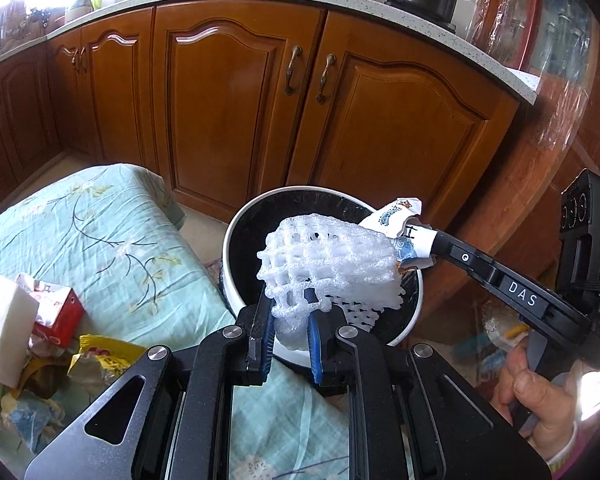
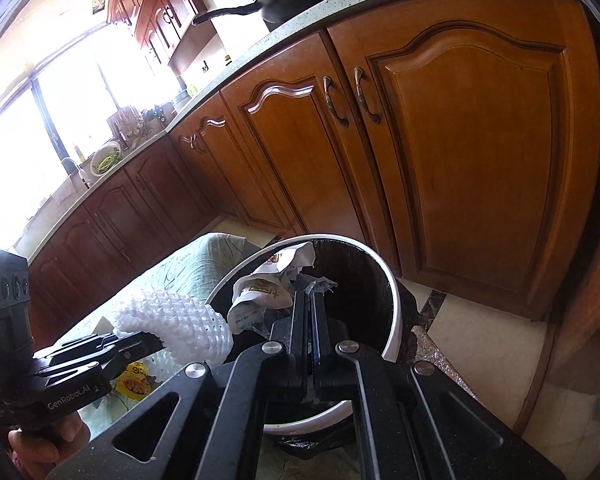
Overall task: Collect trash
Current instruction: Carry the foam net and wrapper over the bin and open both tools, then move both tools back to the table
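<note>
Over the white trash bin [image 1: 236, 236], the left gripper [image 1: 290, 320] clamps a foam fruit net [image 1: 328, 260] while the right gripper [image 2: 311, 300] pinches a crumpled wrapper [image 2: 260, 292]

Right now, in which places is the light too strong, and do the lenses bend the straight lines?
Right wrist view: the window is blown out to white, hiding detail there; the countertop edge curves from fisheye distortion. Left wrist view: exposure is more even, only the top-left corner glares; the foam net stays sharp, and the cabinet doors bow.
</note>
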`<state>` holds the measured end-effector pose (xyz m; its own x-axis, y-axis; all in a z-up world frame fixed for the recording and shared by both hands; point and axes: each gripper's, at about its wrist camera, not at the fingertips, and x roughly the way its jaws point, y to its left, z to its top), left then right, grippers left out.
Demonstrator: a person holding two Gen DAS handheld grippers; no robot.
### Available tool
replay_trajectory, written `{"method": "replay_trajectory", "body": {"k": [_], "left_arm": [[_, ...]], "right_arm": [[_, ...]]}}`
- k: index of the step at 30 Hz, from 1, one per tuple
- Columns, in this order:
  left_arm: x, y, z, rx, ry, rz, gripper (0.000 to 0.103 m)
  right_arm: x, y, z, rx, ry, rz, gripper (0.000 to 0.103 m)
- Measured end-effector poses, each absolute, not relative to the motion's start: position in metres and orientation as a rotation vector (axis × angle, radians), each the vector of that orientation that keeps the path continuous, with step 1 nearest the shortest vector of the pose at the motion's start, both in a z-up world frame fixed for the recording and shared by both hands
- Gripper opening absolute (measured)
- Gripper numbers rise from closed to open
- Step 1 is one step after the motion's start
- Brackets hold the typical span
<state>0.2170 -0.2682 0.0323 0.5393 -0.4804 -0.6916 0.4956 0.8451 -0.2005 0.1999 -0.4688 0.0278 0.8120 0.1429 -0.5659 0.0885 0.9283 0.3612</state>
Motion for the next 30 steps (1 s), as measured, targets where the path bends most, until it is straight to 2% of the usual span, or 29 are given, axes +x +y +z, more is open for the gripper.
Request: {"method": "replay_trajectory", "body": {"k": [8, 11, 12, 13, 15, 18, 19, 21, 25, 30], "left_arm": [[0.236, -0.282, 0.016, 0.033, 0.875, -0.58, 0.013], [0.238, -0.286, 0.012, 0.04, 0.885, -0.574, 0.016], [0.237, -0.288, 0.011, 0.042, 0.89, -0.569, 0.023], [0.238, -0.289, 0.011, 0.042, 0.892, -0.568, 0.027], [0.237, -0.29, 0.01, 0.042, 0.89, -0.566, 0.04], [0.235, -0.286, 0.01, 0.033, 0.882, -0.56, 0.059], [0.233, -0.284, 0.011, 0.028, 0.878, -0.558, 0.061], [0.231, -0.278, 0.011, 0.012, 0.878, -0.552, 0.066], [0.221, -0.262, 0.012, -0.025, 0.872, -0.545, 0.068], [0.197, -0.238, 0.017, -0.041, 0.832, -0.515, 0.071]], "right_arm": [[0.209, -0.472, 0.018, 0.387, 0.659, 0.031, 0.001], [0.211, -0.476, 0.013, 0.403, 0.668, 0.026, 0.008], [0.212, -0.477, 0.012, 0.41, 0.672, 0.021, 0.013], [0.212, -0.479, 0.011, 0.419, 0.67, 0.02, 0.028], [0.212, -0.48, 0.012, 0.431, 0.66, 0.019, 0.044], [0.205, -0.481, 0.012, 0.443, 0.645, 0.017, 0.057], [0.202, -0.481, 0.012, 0.45, 0.64, 0.02, 0.065], [0.197, -0.479, 0.013, 0.463, 0.624, 0.028, 0.076], [0.185, -0.47, 0.016, 0.464, 0.614, 0.039, 0.084], [0.171, -0.452, 0.017, 0.478, 0.607, 0.071, 0.088]]}}
